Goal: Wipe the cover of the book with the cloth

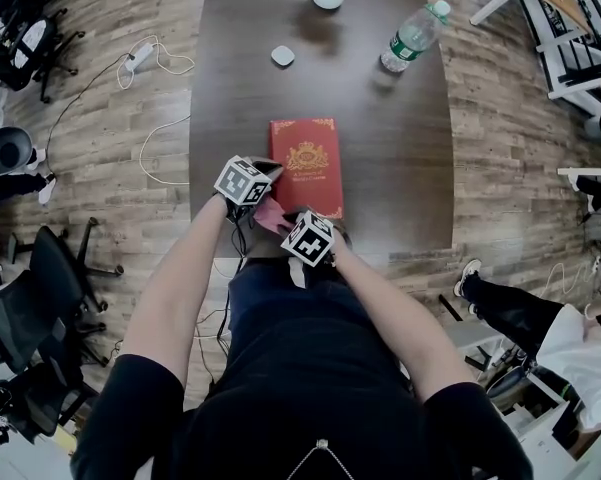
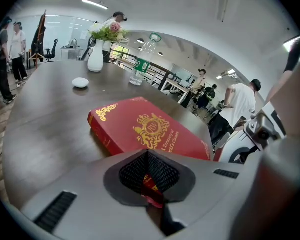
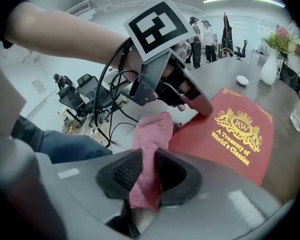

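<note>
At the left, our left gripper point(image 2: 150, 178) has its jaws closed. A thin sliver of red with gold print is caught between the pads. We judge this to be the near left corner of the red hardback book with a gold crest on its cover point(image 1: 306, 163). So the left side seems to be pinning the book down, not wiping it.

The book lies flat on the dark brown wooden tabletop point(image 1: 400, 168), at the middle of its near edge. Its long axis runs straight away from us, from that near edge toward the far one. The crest and title face up, and nothing rests on the cover except the left gripper's tip at that one corner.

Just right of the left gripper hangs the pink terry cloth point(image 3: 152, 134). It is bunched into a narrow roll, and its free end reaches toward the same near left corner of the book. We cannot tell whether the end touches the cover or stops just short of it.

Further right, and closest to us, our right gripper point(image 3: 149, 176) has its jaws clamped on the lower part of the cloth. It sits at the near edge of the tabletop, just off the book's near end.

Everything turns on one relation. The cover lies ahead and to the right of the right gripper's fingers, and its length runs away from them. The right gripper is the nearer one and the one carrying the cloth. We judge that the next move calls for lowering the cloth onto the near end of the cover and stroking outward along that axis.
</note>
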`<state>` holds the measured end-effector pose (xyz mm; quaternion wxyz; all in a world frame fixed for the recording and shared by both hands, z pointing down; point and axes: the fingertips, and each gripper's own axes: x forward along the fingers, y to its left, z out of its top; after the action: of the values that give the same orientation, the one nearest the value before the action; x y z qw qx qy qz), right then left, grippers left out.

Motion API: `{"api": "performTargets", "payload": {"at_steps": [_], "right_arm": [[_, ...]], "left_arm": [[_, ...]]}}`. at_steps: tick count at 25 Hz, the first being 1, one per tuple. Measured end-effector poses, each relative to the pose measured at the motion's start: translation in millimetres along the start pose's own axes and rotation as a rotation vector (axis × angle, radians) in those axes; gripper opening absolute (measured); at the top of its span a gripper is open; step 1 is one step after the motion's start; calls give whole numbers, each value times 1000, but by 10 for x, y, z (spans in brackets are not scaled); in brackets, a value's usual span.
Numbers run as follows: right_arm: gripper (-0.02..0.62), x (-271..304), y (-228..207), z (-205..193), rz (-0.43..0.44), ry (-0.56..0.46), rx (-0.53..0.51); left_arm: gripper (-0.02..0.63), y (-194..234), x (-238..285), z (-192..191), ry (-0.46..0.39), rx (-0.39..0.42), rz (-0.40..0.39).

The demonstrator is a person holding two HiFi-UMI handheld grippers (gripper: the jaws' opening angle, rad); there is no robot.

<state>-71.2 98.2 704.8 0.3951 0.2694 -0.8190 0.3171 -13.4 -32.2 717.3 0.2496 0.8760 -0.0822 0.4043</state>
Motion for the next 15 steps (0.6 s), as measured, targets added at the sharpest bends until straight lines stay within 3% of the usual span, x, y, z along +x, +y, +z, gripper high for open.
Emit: {"api": "performTargets", "payload": {"at_steps": [15], "right_arm": [[97,-312,-327,-344,-65,-25,84]], "left_arm": [[-5,23,-1,6,0,-13,64]]}}
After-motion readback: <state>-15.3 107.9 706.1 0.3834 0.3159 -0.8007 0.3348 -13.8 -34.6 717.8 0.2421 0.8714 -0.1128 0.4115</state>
